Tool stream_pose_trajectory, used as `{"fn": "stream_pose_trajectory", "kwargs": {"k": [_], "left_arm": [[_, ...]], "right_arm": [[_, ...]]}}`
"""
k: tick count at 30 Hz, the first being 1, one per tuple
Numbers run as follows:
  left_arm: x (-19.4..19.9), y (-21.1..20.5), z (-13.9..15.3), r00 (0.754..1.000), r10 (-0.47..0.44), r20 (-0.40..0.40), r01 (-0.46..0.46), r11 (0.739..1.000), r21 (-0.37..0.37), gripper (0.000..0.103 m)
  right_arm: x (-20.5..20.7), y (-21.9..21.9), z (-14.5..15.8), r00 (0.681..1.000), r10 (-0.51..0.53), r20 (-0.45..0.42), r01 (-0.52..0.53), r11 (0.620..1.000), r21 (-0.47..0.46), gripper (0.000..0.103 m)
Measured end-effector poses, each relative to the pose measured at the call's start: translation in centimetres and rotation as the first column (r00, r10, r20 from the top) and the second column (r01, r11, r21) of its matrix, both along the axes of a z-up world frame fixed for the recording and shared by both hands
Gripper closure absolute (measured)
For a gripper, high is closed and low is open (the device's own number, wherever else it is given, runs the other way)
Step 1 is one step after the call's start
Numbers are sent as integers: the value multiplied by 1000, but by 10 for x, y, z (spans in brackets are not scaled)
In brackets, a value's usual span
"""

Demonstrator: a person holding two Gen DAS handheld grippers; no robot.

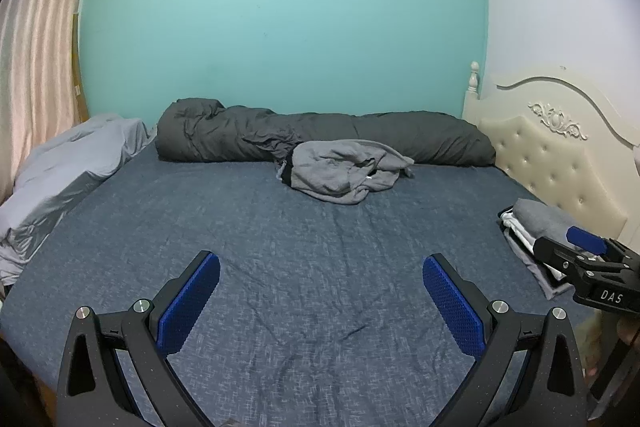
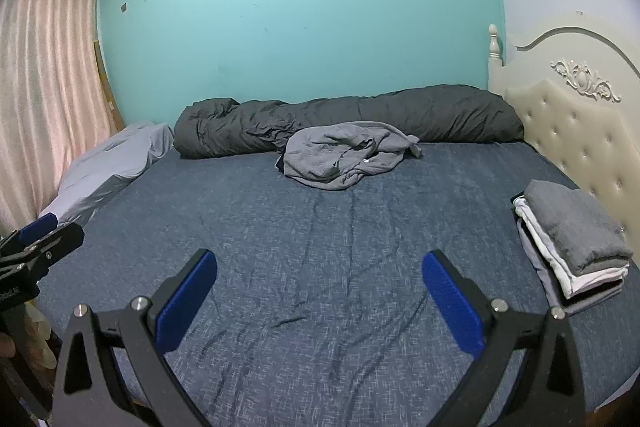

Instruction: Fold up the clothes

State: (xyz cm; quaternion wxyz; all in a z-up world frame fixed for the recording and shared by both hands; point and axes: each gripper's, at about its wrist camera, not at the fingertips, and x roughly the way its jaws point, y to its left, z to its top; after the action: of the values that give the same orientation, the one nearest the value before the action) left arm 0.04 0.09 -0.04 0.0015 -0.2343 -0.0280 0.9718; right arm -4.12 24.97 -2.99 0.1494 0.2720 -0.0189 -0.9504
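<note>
While both grippers, left gripper (image 1: 321, 301) and right gripper (image 2: 319, 297), hover with jaws spread and empty over the bed (image 2: 320, 247), a crumpled grey garment (image 2: 346, 157) lies far ahead, touching the rolled dark duvet (image 2: 348, 119); folded clothes (image 2: 572, 243) are stacked rightward.

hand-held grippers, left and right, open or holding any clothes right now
Left hand-held gripper: open, holding nothing.
Right hand-held gripper: open, holding nothing.
</note>
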Motion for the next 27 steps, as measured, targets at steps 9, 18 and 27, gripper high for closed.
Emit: {"fn": "stream_pose_trajectory", "kwargs": {"k": [9,18,27], "left_arm": [[6,2,-2,1000,13,-9,-13,1000,-15,0],[4,3,-3,1000,17,7,-17,1000,-10,0],[1,2,0,1000,20,11,-20,1000,-16,0]], "right_arm": [[-2,-1,-4,1000,4,0,-4,1000,11,0],[0,1,2,1000,3,2,-3,1000,0,0],[-1,1,0,1000,1,7,-1,1000,2,0]]}}
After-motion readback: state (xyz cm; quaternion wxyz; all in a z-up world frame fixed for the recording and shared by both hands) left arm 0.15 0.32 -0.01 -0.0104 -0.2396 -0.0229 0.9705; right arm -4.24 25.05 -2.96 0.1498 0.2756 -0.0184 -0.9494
